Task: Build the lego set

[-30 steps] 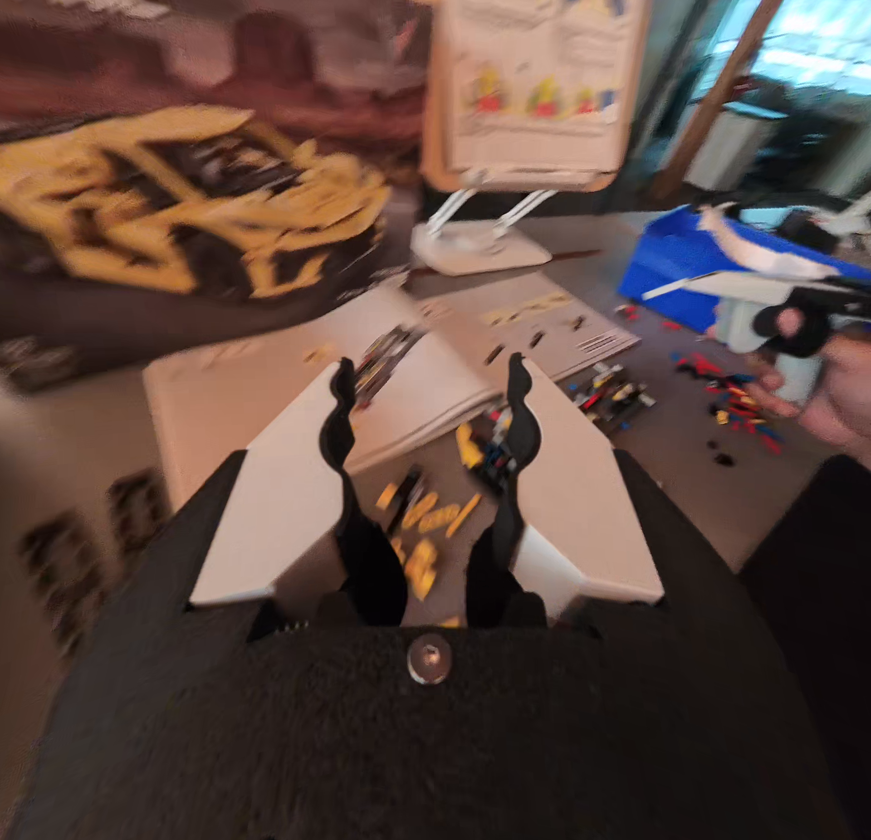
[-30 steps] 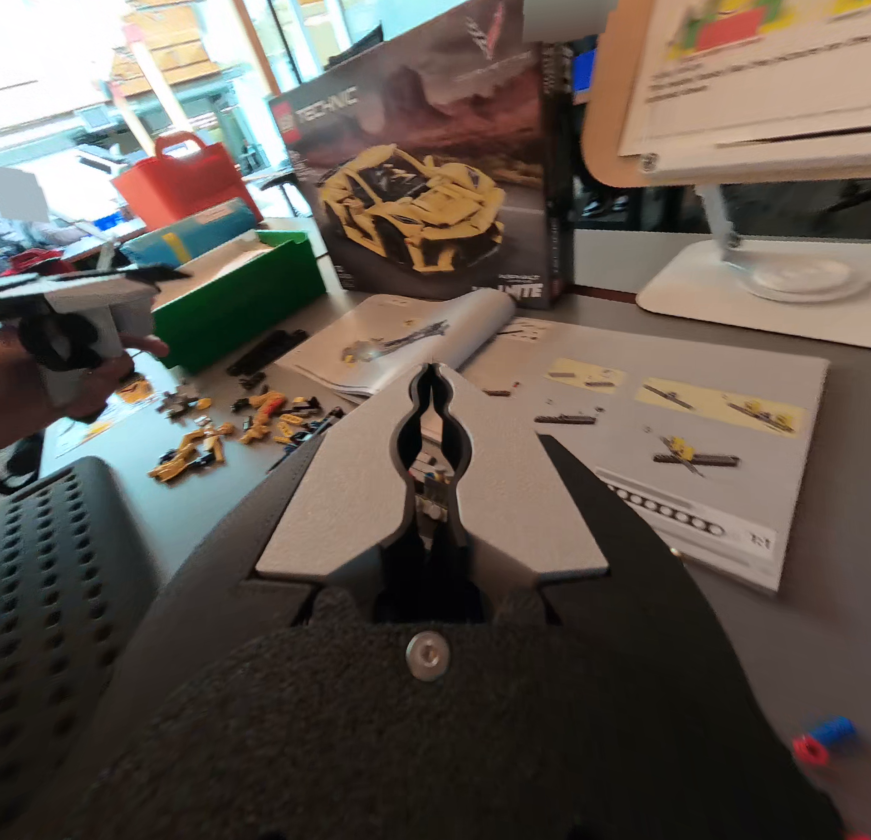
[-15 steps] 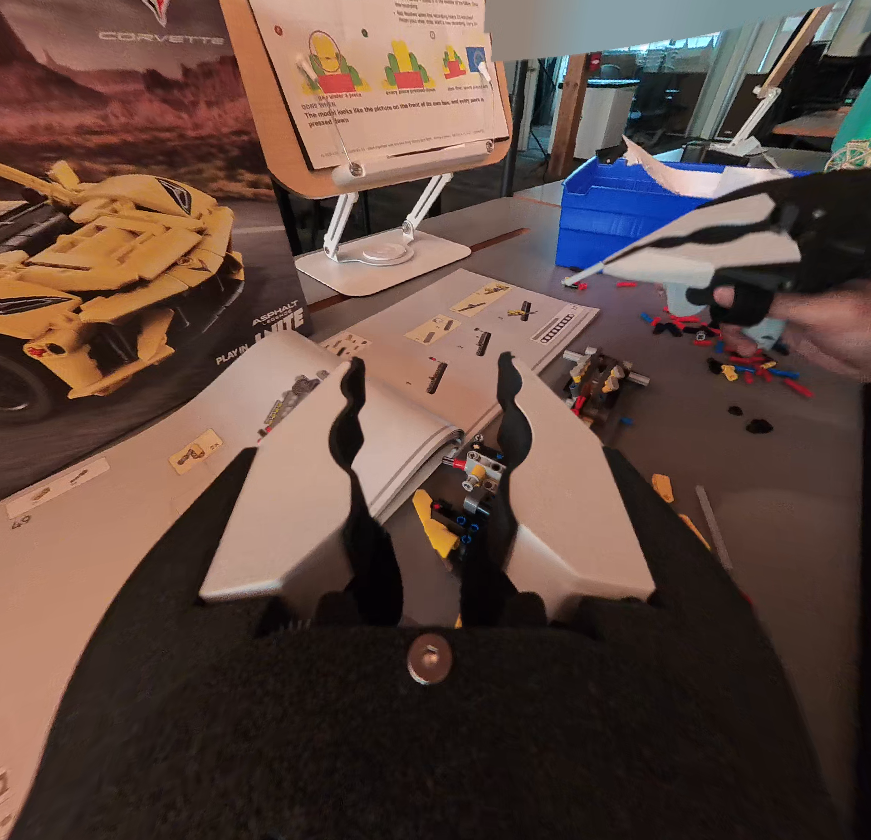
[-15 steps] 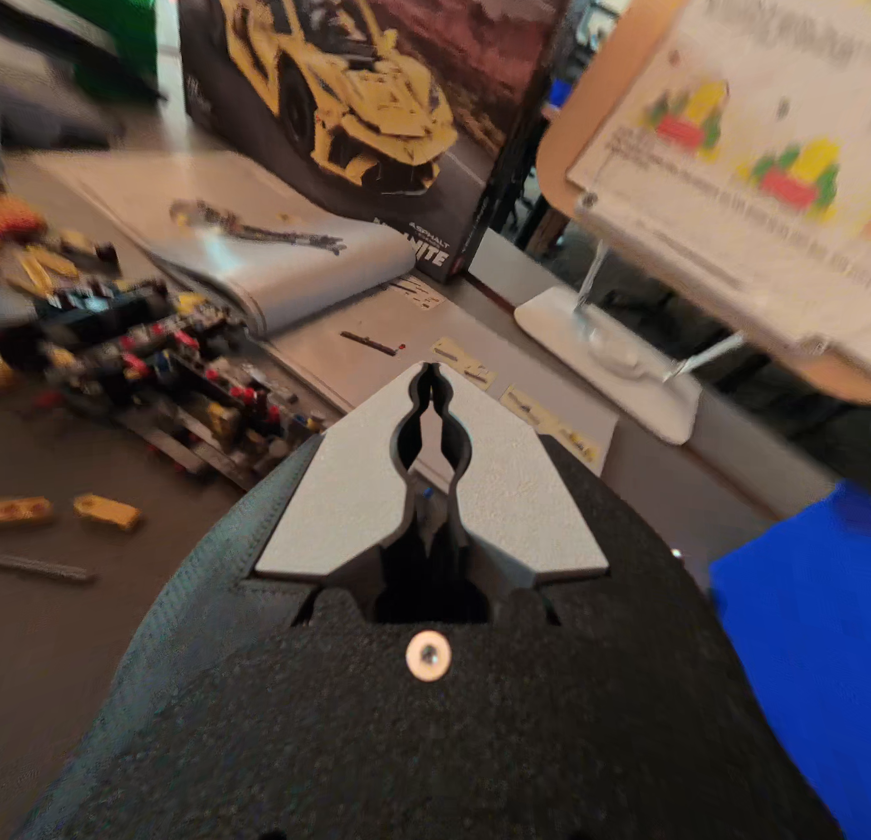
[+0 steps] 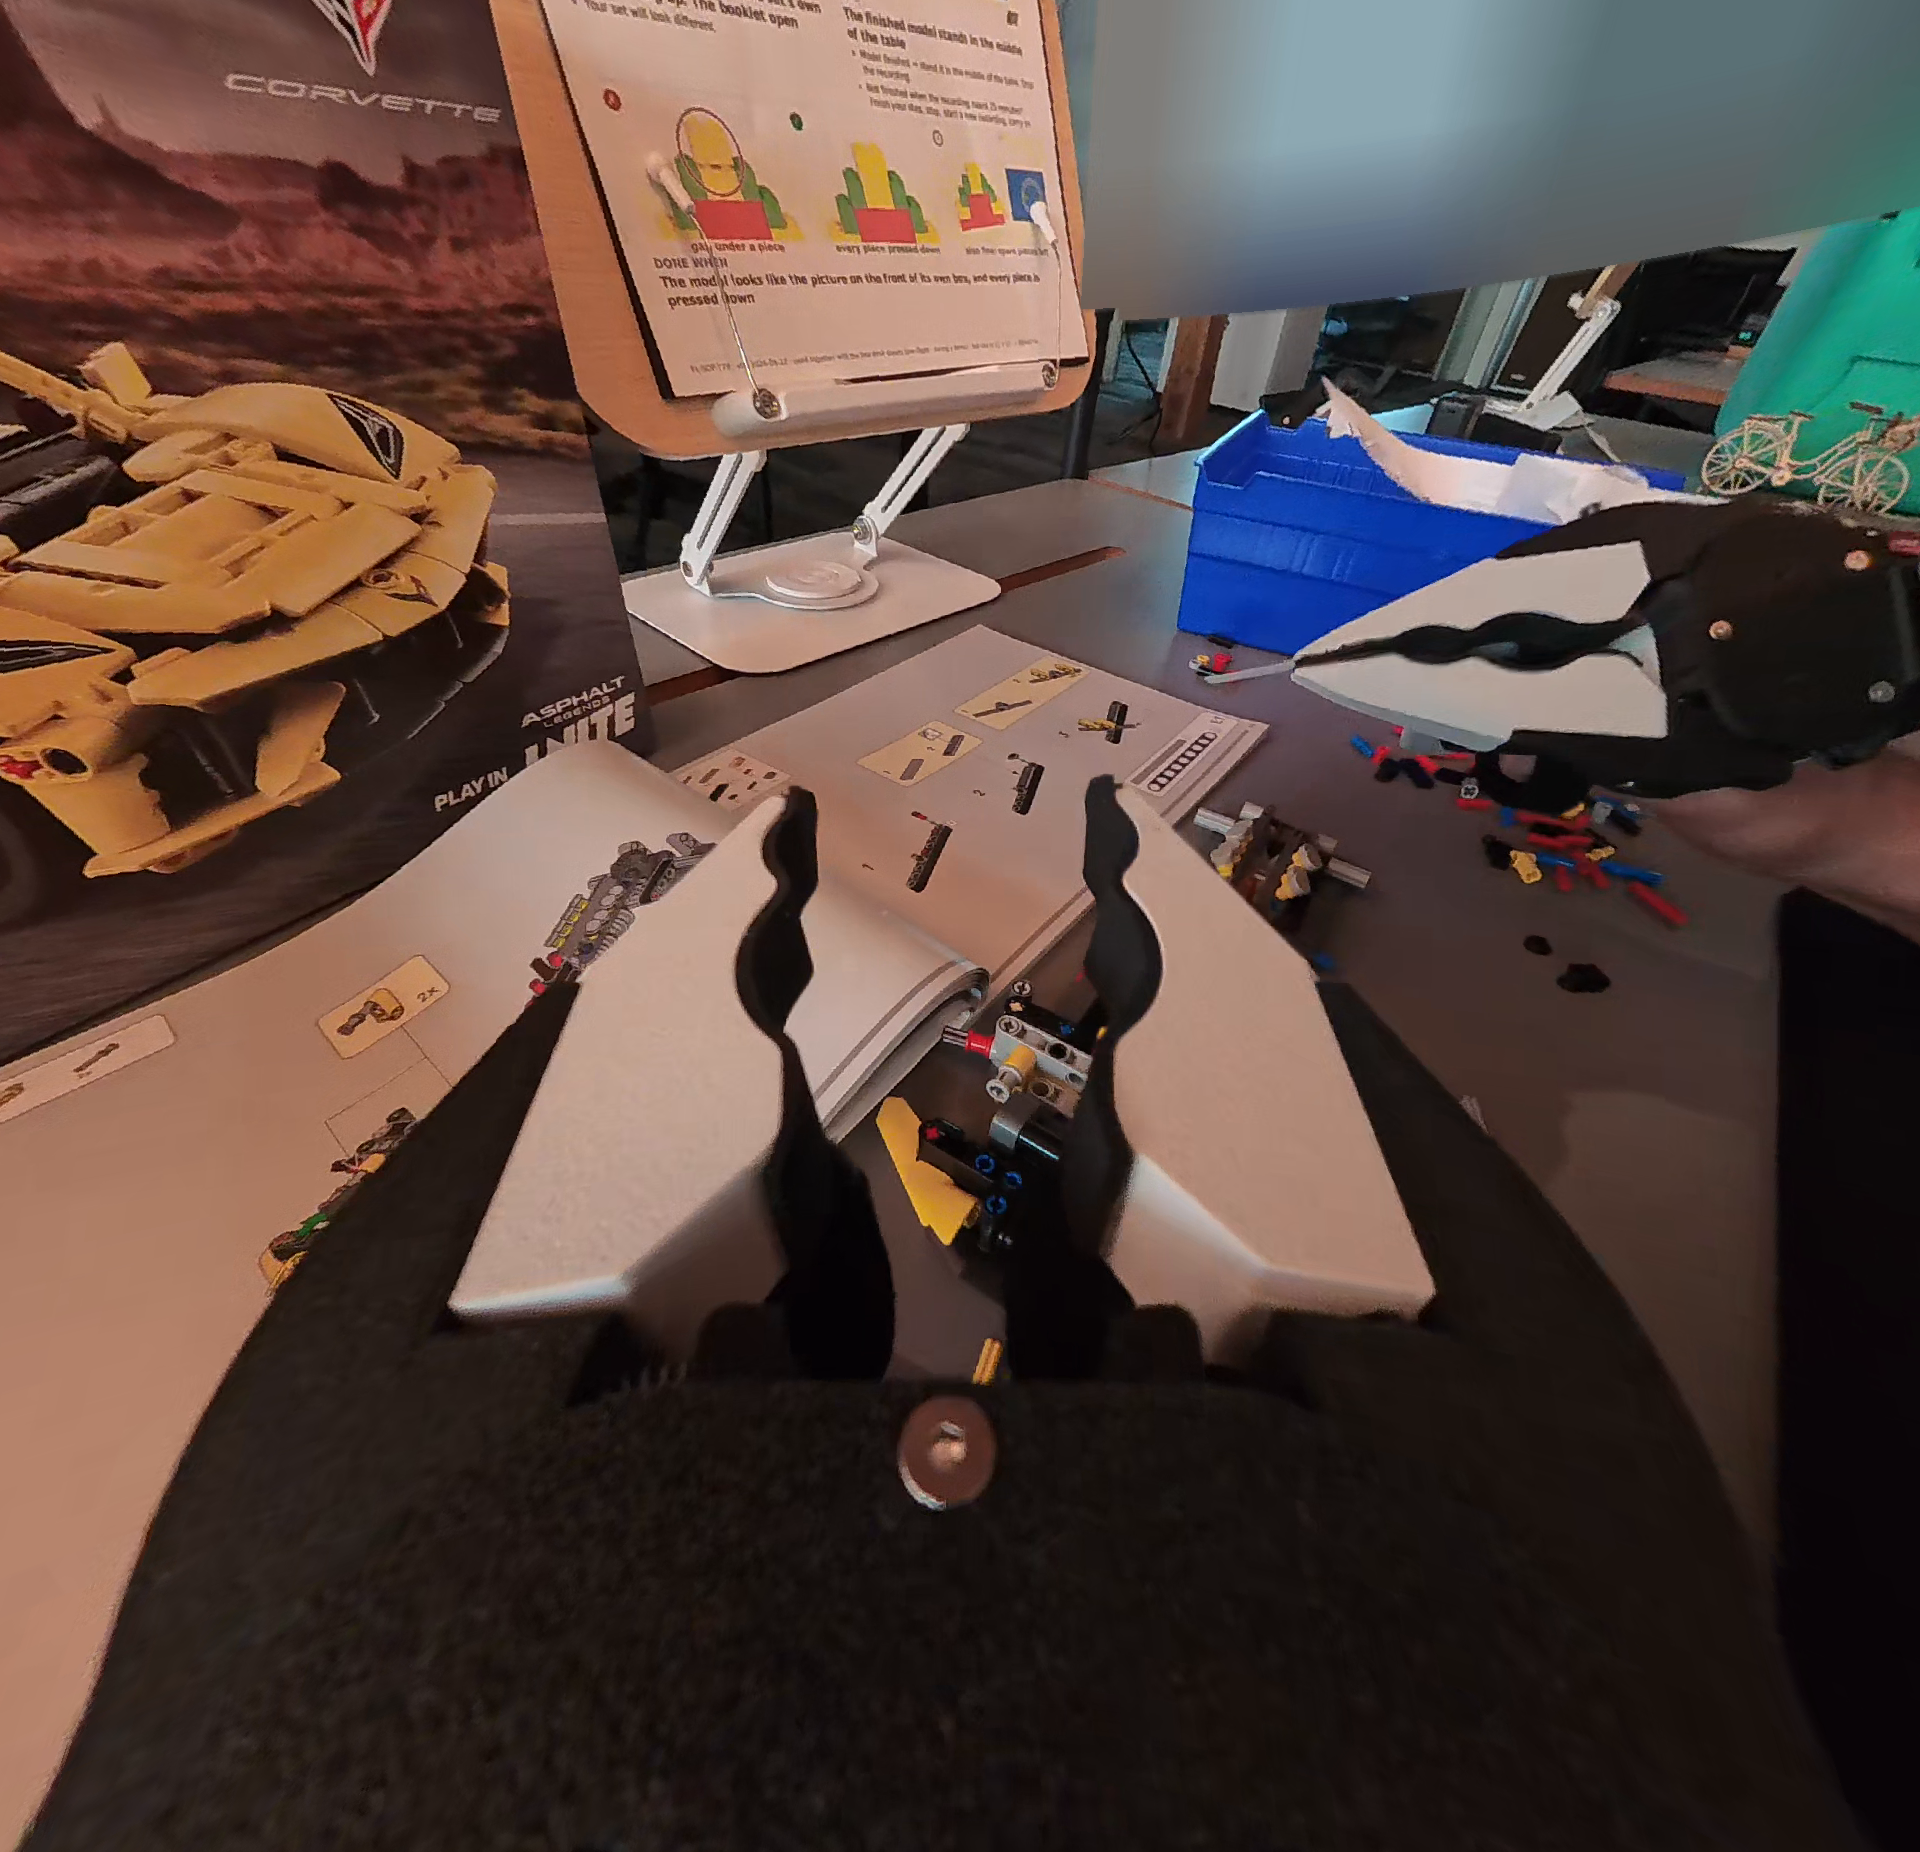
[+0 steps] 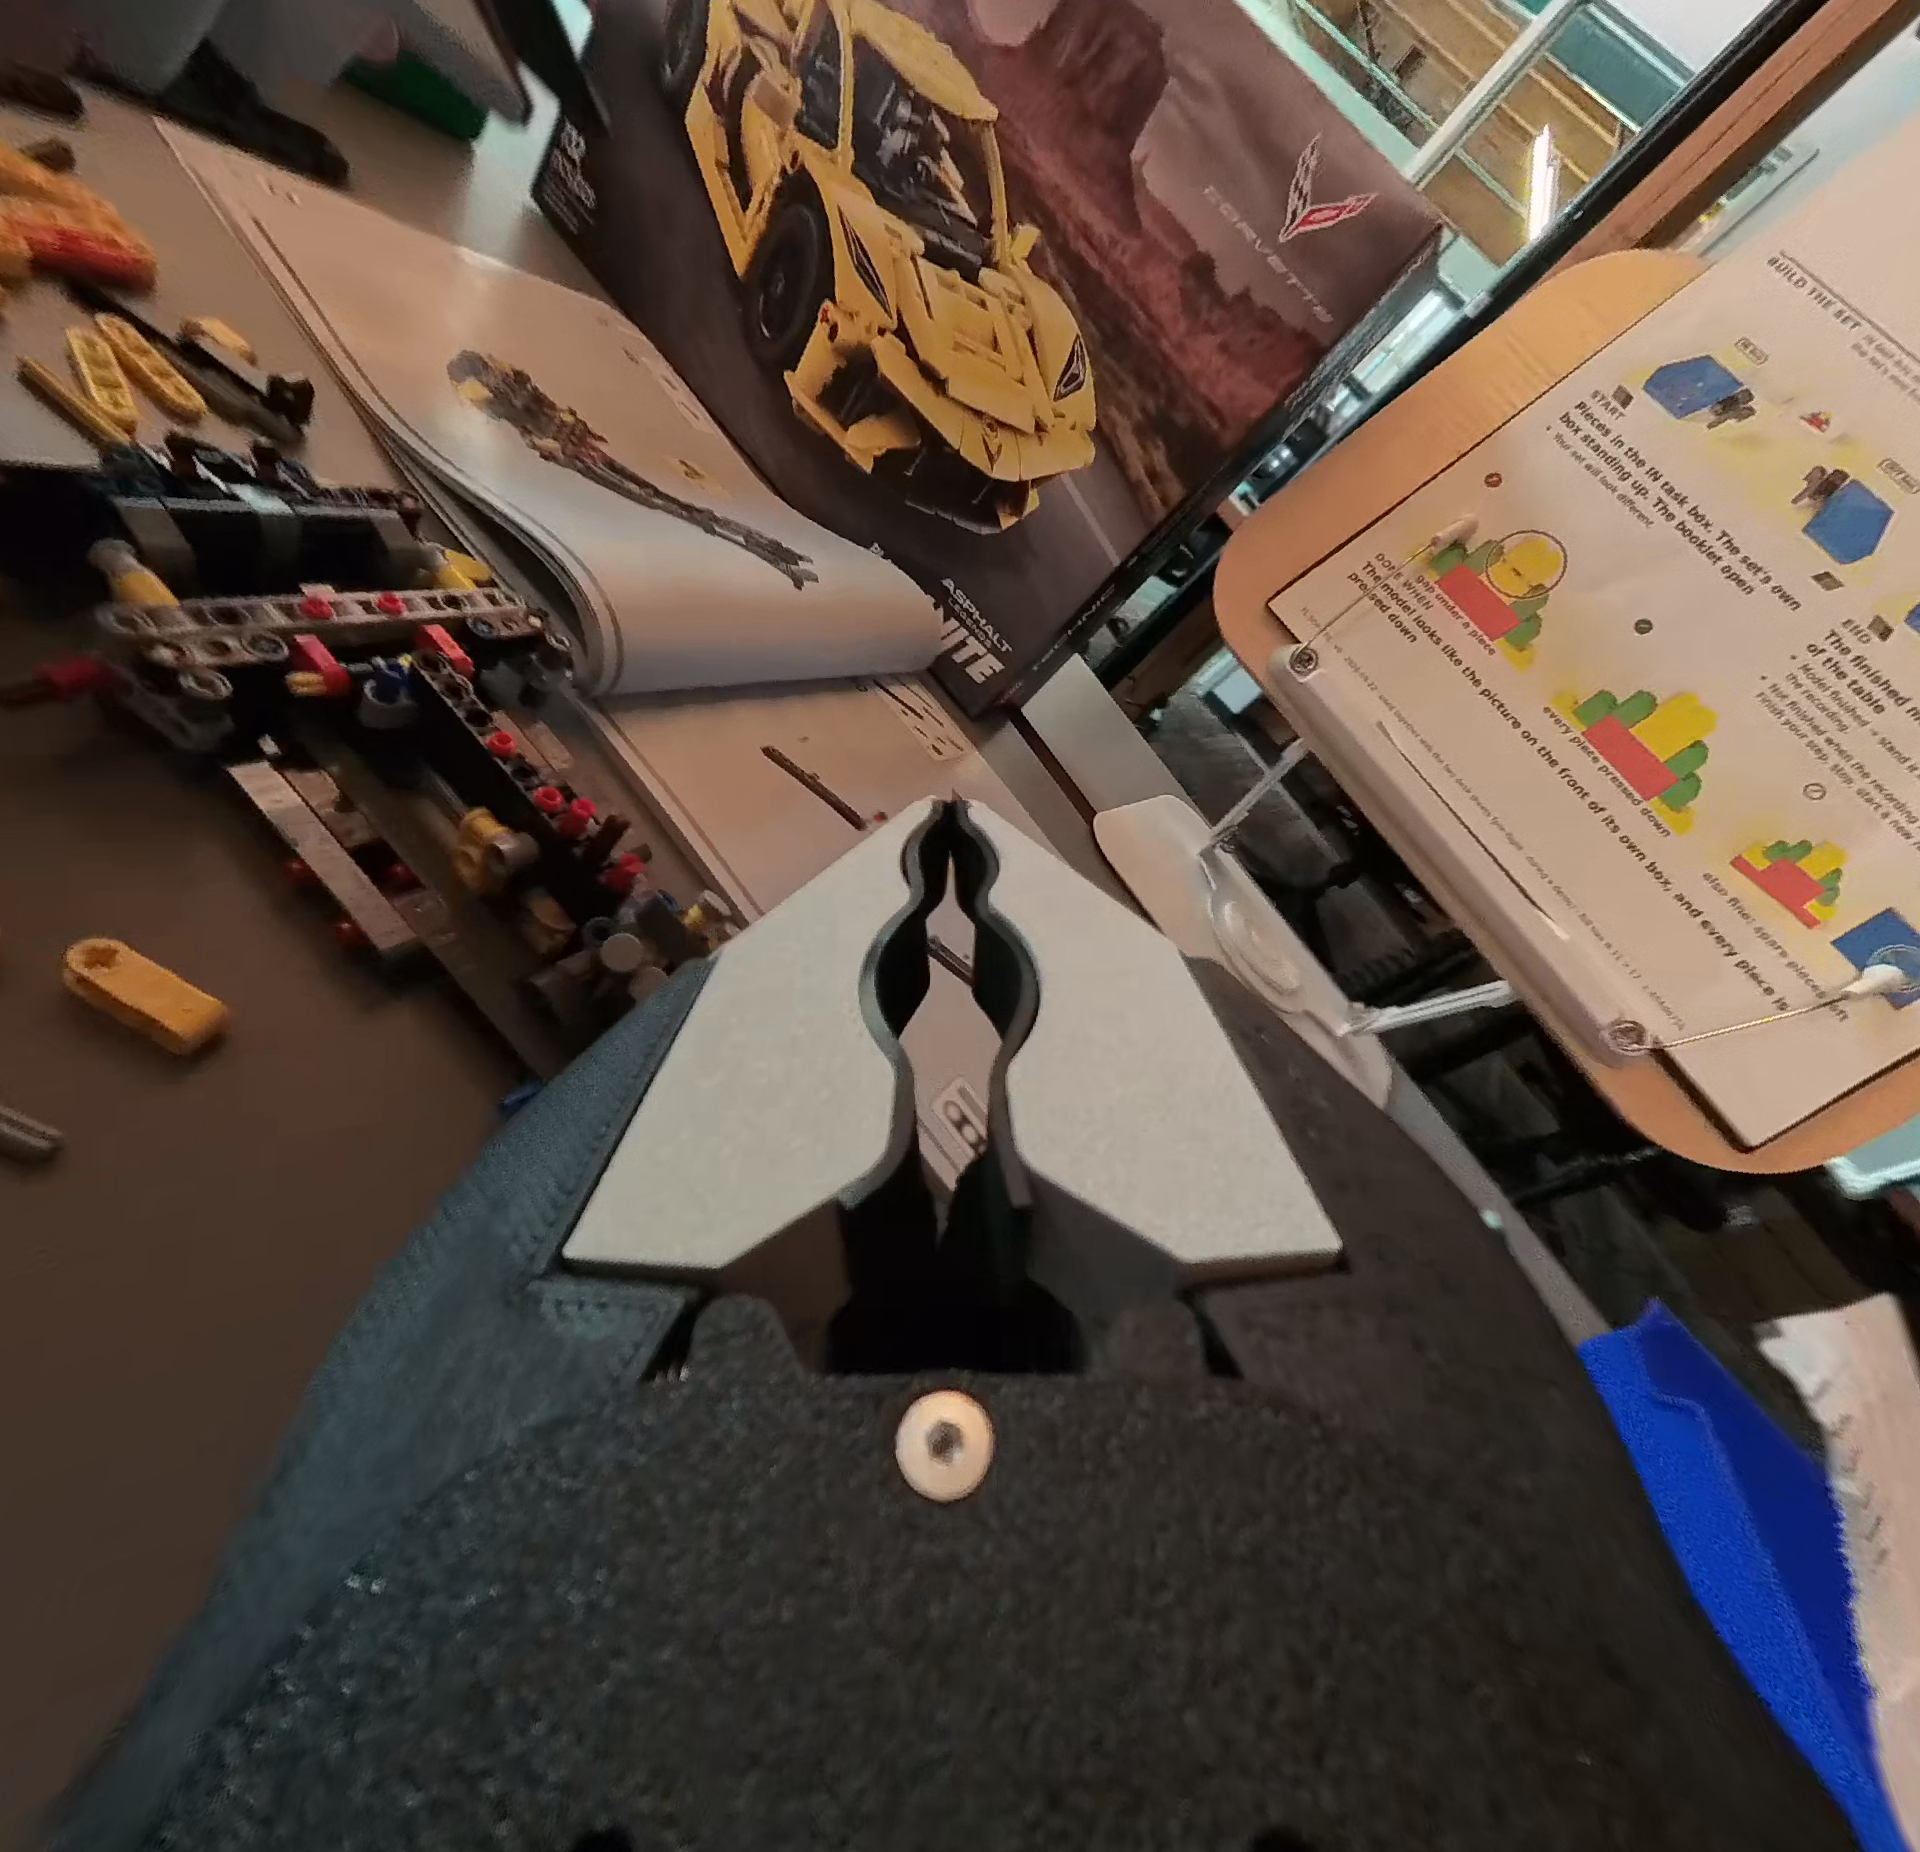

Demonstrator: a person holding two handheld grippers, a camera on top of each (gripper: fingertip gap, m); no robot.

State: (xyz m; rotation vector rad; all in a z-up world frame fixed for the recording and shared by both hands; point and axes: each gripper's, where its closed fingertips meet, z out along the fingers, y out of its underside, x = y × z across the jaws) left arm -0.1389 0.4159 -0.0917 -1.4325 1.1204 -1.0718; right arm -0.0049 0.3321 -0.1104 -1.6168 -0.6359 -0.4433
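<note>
My left gripper (image 5: 945, 805) is open and empty, held above the open instruction booklet (image 5: 935, 867). A partly built grey and black chassis (image 5: 1023, 1075) with a yellow panel lies on the table between its fingers. My right gripper (image 6: 951, 815) is shut with its tips touching and nothing visibly held; it hovers tilted over the booklet (image 6: 623, 514). It also shows at the right of the left wrist view (image 5: 1455, 649). The long chassis (image 6: 364, 659) with red and blue pins lies to its left. A small sub-assembly (image 5: 1278, 857) sits by the booklet's right edge.
The set's box (image 5: 260, 555) with the yellow car stands behind the booklet. A document stand (image 5: 821, 597) holds an instruction sheet. A blue bin (image 5: 1330, 545) sits at the back right, loose red, blue and black pins (image 5: 1558, 846) before it. Yellow pieces (image 6: 145, 981) lie scattered at left.
My left gripper swung right from the yellow pieces to above the chassis and booklet, staying open. My right gripper swung right and tilted, staying shut.
</note>
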